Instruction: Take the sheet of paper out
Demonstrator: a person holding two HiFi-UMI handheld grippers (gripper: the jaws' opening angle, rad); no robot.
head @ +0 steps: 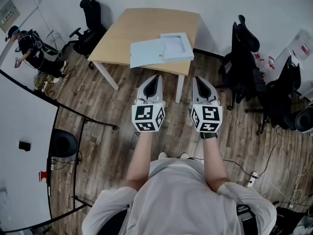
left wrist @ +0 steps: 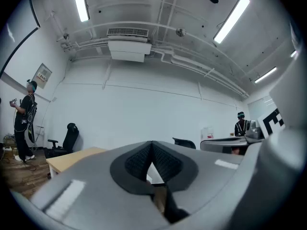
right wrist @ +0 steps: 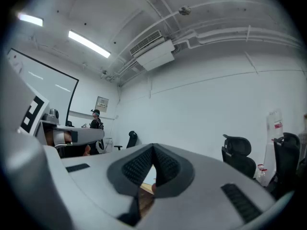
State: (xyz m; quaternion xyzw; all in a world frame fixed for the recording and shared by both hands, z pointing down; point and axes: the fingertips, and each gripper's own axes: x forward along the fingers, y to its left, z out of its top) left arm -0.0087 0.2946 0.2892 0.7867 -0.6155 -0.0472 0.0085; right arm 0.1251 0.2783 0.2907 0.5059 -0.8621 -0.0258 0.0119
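On table (head: 146, 23), near edge: pale blue folder (head: 146, 54), flat.
Both closed, empty: left gripper (head: 156, 77), right gripper (head: 198, 79), over open floor (head: 117, 106) short of the table.

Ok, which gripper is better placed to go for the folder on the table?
Left, marginally. The left gripper lines up with the pale blue folder at the table's near edge; the right gripper sits just past its right end. Both have fingers shut, empty, short of the table.
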